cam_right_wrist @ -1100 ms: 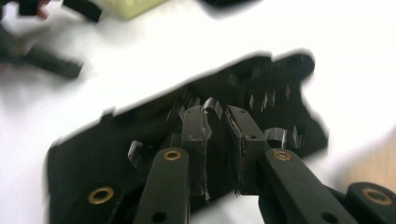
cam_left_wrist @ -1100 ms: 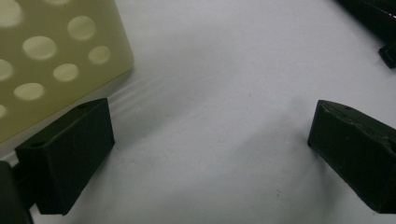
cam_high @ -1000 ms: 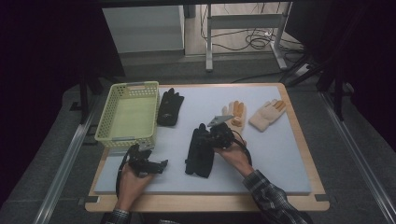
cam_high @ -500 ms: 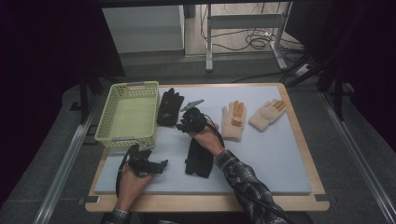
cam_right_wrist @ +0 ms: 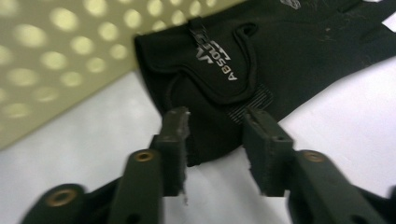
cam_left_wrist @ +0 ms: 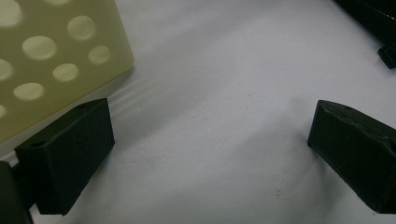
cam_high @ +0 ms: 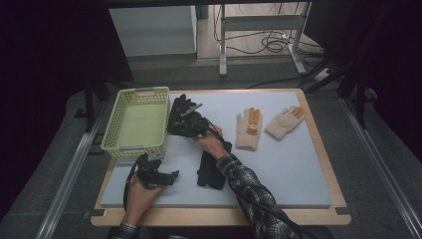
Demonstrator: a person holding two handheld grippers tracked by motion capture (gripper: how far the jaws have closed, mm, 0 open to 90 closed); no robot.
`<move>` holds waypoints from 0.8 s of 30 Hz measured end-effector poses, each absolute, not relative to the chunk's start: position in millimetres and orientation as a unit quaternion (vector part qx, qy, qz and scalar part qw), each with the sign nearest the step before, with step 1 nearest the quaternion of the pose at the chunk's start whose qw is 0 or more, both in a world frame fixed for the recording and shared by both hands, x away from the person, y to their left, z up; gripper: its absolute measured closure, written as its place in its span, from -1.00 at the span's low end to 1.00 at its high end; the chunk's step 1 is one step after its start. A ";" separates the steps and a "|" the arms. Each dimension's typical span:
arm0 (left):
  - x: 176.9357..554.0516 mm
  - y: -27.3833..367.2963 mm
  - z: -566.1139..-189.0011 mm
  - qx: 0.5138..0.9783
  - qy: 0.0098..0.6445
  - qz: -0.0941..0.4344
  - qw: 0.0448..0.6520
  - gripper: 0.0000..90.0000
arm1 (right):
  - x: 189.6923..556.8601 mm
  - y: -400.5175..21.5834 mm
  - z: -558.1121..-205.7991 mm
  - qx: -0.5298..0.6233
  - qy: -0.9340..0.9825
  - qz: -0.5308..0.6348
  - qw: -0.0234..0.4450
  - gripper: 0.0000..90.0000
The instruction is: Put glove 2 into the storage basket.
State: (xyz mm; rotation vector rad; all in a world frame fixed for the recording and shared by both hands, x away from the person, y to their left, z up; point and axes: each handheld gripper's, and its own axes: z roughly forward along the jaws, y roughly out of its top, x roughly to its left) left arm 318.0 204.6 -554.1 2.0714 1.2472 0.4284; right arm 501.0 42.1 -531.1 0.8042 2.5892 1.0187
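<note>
1. Pale grey matting covers your tabletop (cam_high: 298, 169), with dark floor and cabling beyond its far edge.
2. Your right gripper (cam_high: 191, 124) hovers over the cuff end of a black glove (cam_high: 180, 112) that lies just beside the yellow-green perforated basket (cam_high: 135, 102) at the far left.
3. That glove runs lengthwise away from you, cuff nearest you, fingers toward the far edge.
4. Your right gripper's jaws stand partly apart, having just been closing a little; the cuff (cam_right_wrist: 210, 84) sits ahead of and under them, with the pads not pressing it.
5. The basket wall crowds the glove's left side.
6. A second black glove (cam_high: 211, 169) lies under your right forearm; two cream gloves (cam_high: 247, 130) with orange fingertips lie well to the right.
7. Your left gripper (cam_high: 152, 174) rests near the basket's near corner, jaws wide apart over bare mat.
</note>
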 end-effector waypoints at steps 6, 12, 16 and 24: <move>318.0 204.5 -554.1 0.794 0.478 0.164 0.336 -0.99 | 505.8 36.2 -528.9 0.290 0.884 0.351 0.108 0.91; 318.0 204.5 -554.1 0.794 0.478 0.164 0.337 -0.99 | 495.3 30.7 -518.2 0.277 0.888 0.350 0.107 0.92; 318.0 204.5 -554.1 0.795 0.478 0.165 0.336 -0.99 | 482.5 20.9 -508.1 0.266 0.890 0.356 0.102 0.91; 318.0 204.5 -553.9 0.795 0.479 0.165 0.335 -0.99 | 432.8 -9.4 -499.9 0.239 0.901 0.358 0.055 0.89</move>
